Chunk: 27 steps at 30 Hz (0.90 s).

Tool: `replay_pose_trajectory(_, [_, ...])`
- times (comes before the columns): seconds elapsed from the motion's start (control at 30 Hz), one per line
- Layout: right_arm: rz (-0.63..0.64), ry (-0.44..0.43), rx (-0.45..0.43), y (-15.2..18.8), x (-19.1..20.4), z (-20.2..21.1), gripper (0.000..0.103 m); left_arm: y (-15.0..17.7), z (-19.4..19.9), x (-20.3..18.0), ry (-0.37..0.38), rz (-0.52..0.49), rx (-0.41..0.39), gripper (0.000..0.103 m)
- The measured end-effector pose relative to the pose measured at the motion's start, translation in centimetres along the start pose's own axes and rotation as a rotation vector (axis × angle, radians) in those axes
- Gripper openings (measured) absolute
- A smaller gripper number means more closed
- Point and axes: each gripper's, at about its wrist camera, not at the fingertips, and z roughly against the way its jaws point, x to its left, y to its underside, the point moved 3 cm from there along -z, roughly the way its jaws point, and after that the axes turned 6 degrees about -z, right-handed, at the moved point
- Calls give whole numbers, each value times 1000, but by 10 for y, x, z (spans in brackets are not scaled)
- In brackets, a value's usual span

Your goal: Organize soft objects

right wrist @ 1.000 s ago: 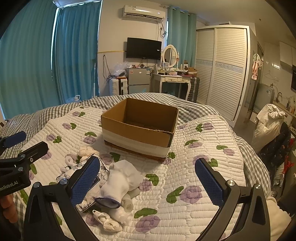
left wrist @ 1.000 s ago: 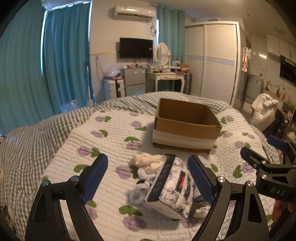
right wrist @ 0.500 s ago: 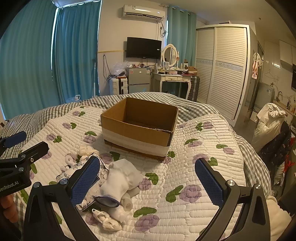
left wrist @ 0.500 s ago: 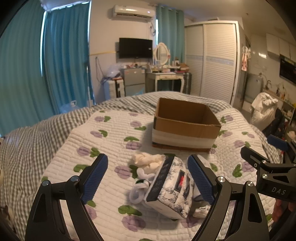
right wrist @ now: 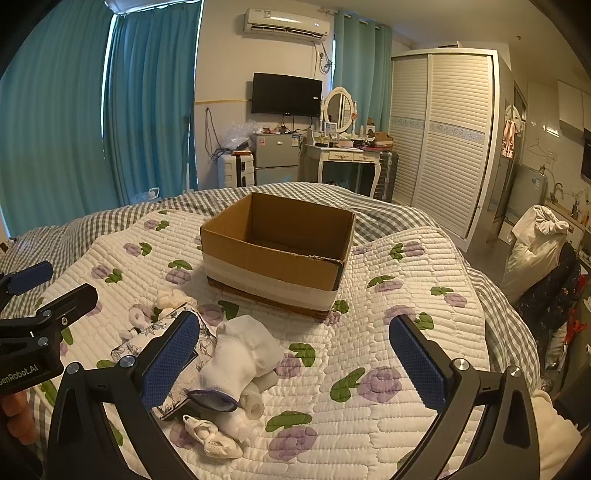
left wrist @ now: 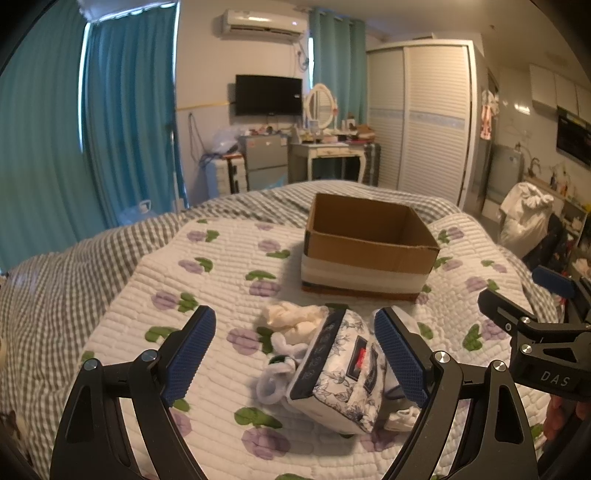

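Both grippers, left gripper (left wrist: 294, 352) and right gripper (right wrist: 295, 360), had wide-open, empty jaws; we should close gently around the flowery pouch (left wrist: 338, 373) between the left jaws.

White letters "DAS" on the black right tongs (left wrist: 546, 369) at lower right of the left wrist view, white "enRobot.AI", cut by the frame edge, on the black left tongs (right wrist: 26, 354) at lower left of the right wrist view

Ahead of you a TV (right wrist: 286, 94) hangs between teal curtains (right wrist: 147, 99), under an air conditioner (right wrist: 286, 23). Below it stand a small fridge (right wrist: 277, 158) and a dressing table (right wrist: 349, 157) with an oval mirror (right wrist: 339, 109). A white wardrobe (right wrist: 450, 140) fills the right.
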Motion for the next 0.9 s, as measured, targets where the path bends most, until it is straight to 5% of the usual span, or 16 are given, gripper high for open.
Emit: replay_pose_trajectory(0.9, [43,-14,-30,-6,12,19,103,-2,19,15,-2,4,-26,89])
